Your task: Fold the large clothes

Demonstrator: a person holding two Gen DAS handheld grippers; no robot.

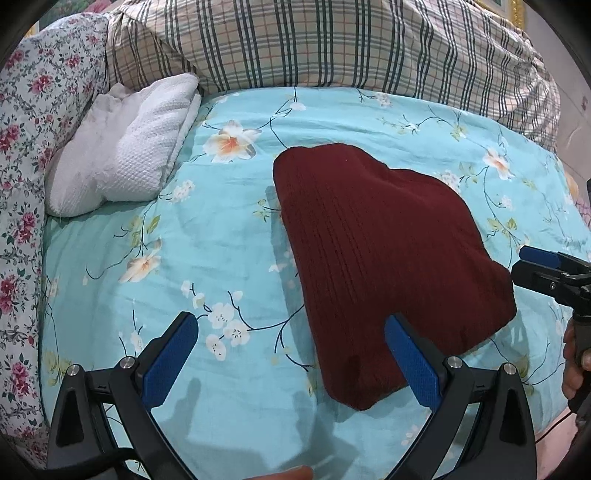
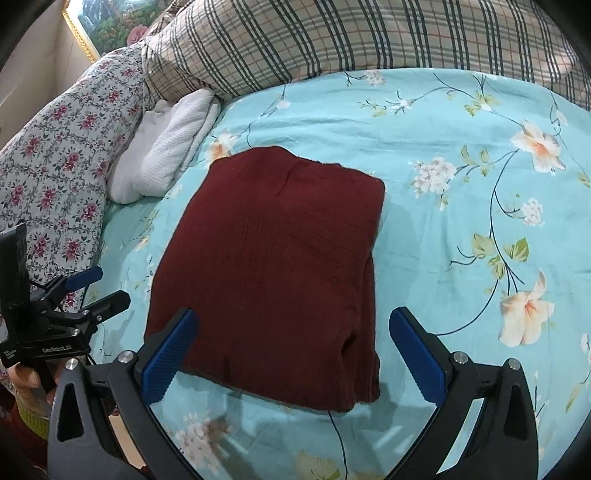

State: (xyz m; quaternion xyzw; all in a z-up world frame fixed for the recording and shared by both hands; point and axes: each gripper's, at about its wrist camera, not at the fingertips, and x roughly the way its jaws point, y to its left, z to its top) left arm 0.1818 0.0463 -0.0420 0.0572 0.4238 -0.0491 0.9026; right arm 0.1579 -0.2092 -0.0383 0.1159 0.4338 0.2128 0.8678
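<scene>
A dark red knitted garment [image 1: 384, 258] lies folded into a compact rectangle on the light blue floral bedsheet [image 1: 229, 236]. It also shows in the right wrist view [image 2: 273, 266]. My left gripper [image 1: 291, 328] is open and empty, held above the sheet at the garment's near left corner. My right gripper [image 2: 295, 325] is open and empty, held above the garment's near edge. The right gripper also shows at the right edge of the left wrist view [image 1: 546, 273]. The left gripper shows at the left of the right wrist view [image 2: 92, 288].
A folded white towel [image 1: 125, 151] lies at the far left of the bed. A plaid quilt [image 1: 332, 44] is piled along the back. A pink floral blanket [image 1: 33, 147] runs down the left side. A framed picture [image 2: 107, 26] hangs on the wall.
</scene>
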